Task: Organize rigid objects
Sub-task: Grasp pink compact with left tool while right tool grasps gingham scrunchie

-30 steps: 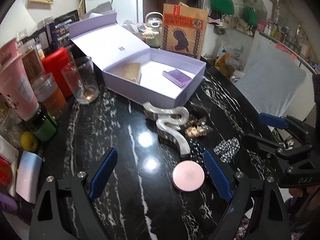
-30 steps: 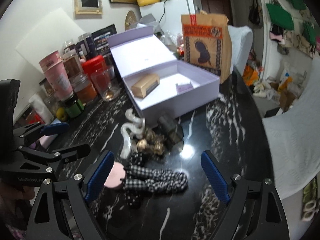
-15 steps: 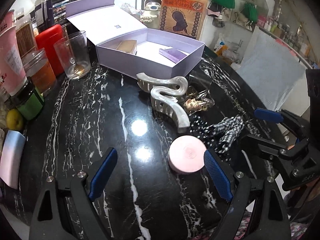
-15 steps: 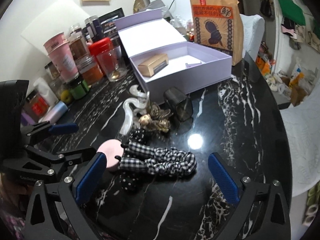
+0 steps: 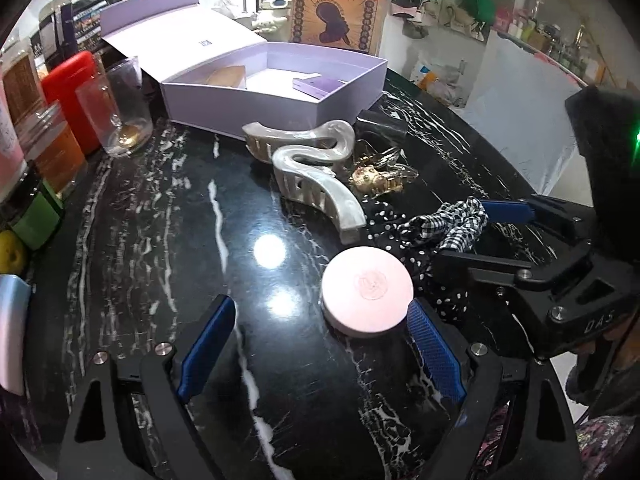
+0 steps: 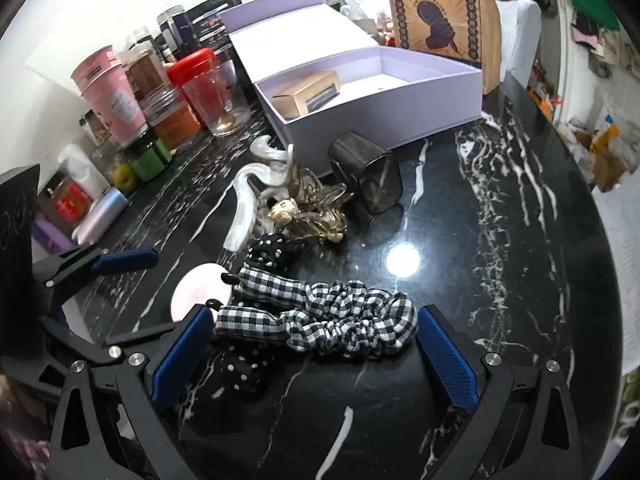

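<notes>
Left wrist view shows the left gripper [image 5: 320,356] with its blue-padded fingers [image 5: 206,346] apart and empty, low over the glossy black marble surface [image 5: 160,220], the round pale-pink compact [image 5: 367,291] lying just inside the right-hand pad. To take it well, I judge the hand should slide sideways until the disc sits centred between the pads, then drop so they meet its thin rim squarely; a high grip would likely slip off the lid. The black polka-dot fabric scrunchie [image 5: 400,240] touches the compact's far edge, so close carefully to avoid pinching cloth. In the right wrist view the right gripper [image 6: 316,348] has just been opening its fingers and stands wide, straddling the black-and-white gingham scrunchie [image 6: 340,316] without pressing it. The goal, an open lilac cardboard box [image 5: 280,108], lies at the far side, with the pearly white S-shaped hair claw [image 5: 312,176] and a smoky translucent claw clip [image 6: 372,180] between, so lift clear before carrying over.
</notes>
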The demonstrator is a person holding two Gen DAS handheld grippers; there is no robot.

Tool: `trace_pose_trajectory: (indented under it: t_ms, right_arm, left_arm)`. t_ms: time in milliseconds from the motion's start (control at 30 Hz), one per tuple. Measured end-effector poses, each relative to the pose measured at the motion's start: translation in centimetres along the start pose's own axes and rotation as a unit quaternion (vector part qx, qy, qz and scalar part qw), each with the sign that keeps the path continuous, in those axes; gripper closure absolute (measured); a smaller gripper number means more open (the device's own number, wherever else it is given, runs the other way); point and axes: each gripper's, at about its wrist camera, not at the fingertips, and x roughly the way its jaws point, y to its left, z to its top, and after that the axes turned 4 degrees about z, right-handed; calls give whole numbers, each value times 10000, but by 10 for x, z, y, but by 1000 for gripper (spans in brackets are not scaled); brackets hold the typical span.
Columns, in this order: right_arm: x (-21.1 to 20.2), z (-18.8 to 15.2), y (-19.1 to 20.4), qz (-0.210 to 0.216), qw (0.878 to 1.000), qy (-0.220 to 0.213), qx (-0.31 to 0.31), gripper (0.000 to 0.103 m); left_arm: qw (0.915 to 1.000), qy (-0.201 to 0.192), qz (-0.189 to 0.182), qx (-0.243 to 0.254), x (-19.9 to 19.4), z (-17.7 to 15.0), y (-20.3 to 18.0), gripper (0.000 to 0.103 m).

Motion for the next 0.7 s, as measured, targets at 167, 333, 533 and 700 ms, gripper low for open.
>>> trace_pose_trajectory:
  t_ms: [167, 333, 533, 700]
  right_arm:
    - [1, -1, 2, -19, 9999, -80, -95, 8]
    - [2, 0, 3, -112, 9997, -41, -193, 17]
    - [0, 0, -1, -77, 9999, -59, -103, 21]
    - [2, 1, 1, -154, 9997, -25, -170, 12]
  left_arm:
    - [9999, -8, -14, 126, 5, 0, -5, 14]
    - [9997, 93, -66, 225, 14, -2, -8, 14]
    - [9995, -66, -262, 184, 16, -1, -7, 15]
    - [9992, -175, -310, 199, 17, 1, -7, 24]
